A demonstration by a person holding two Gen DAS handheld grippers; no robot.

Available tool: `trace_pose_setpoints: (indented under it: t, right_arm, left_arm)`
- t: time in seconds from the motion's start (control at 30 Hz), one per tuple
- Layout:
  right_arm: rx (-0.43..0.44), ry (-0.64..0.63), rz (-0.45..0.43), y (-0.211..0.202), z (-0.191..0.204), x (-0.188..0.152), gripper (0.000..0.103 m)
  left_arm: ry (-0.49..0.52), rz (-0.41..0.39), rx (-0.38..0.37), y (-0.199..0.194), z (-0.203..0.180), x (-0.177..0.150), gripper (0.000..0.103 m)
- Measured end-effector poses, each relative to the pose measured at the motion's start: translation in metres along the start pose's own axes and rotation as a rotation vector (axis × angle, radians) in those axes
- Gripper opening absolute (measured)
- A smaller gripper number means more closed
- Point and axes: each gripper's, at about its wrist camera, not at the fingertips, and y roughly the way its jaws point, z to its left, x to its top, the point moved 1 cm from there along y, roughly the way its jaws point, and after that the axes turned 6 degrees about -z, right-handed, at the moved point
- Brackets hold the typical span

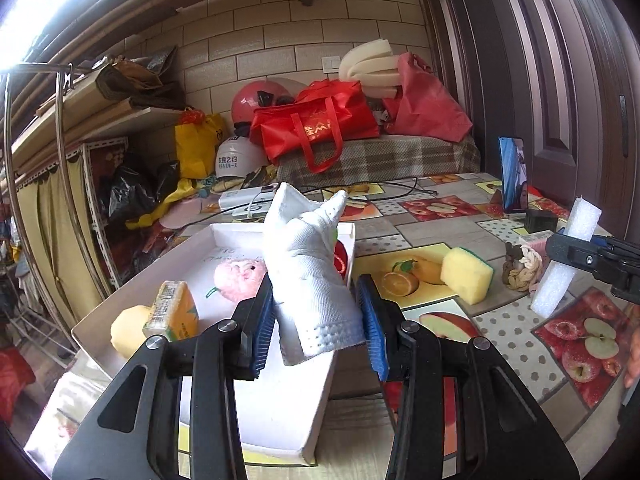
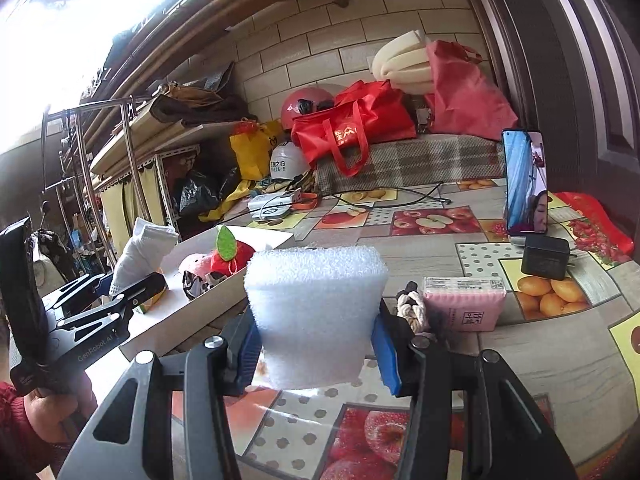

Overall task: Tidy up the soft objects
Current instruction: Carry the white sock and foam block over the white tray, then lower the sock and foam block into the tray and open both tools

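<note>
Fingers of left gripper spread around white glove above white box, contact unclear, yellow sponge on surface to the right, right gripper clamping white foam block above surface.

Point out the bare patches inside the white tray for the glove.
Inside the white shallow cardboard tray, the near end is bare, below the white knitted glove in the left gripper. The far end is crowded: pink plush toy, orange juice carton, yellow sponge.
</note>
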Motion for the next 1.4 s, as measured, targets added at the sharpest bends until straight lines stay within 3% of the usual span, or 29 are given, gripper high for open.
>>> trace_pose_setpoints:
  t: [0.23, 0.67, 0.87, 1.13, 1.37, 1.4]
  right_arm:
    - [0.062, -0.014, 0.001, 0.022, 0.030, -0.001, 0.048]
    - [0.220, -0.095, -0.013, 0.066, 0.112, -0.003, 0.048]
    - [0.277, -0.069, 0.012, 0.085, 0.129, -0.003, 0.048]
    - [0.320, -0.091, 0.106, 0.115, 0.155, -0.006, 0.048]
    - [0.261, 0.050, 0.260, 0.158, 0.140, -0.011, 0.049]
    - [0.258, 0.062, 0.273, 0.161, 0.138, -0.012, 0.049]
  left_arm:
    - [-0.039, 0.004, 0.111, 0.007, 0.054, -0.005, 0.040]
    - [-0.122, 0.014, 0.241, 0.038, 0.126, -0.005, 0.040]
    - [-0.178, 0.017, 0.253, 0.048, 0.145, -0.005, 0.040]
    - [-0.228, 0.021, 0.238, 0.060, 0.159, -0.003, 0.040]
    - [-0.231, 0.049, 0.231, 0.072, 0.163, -0.002, 0.040]
    - [-0.234, 0.047, 0.239, 0.071, 0.164, -0.002, 0.048]
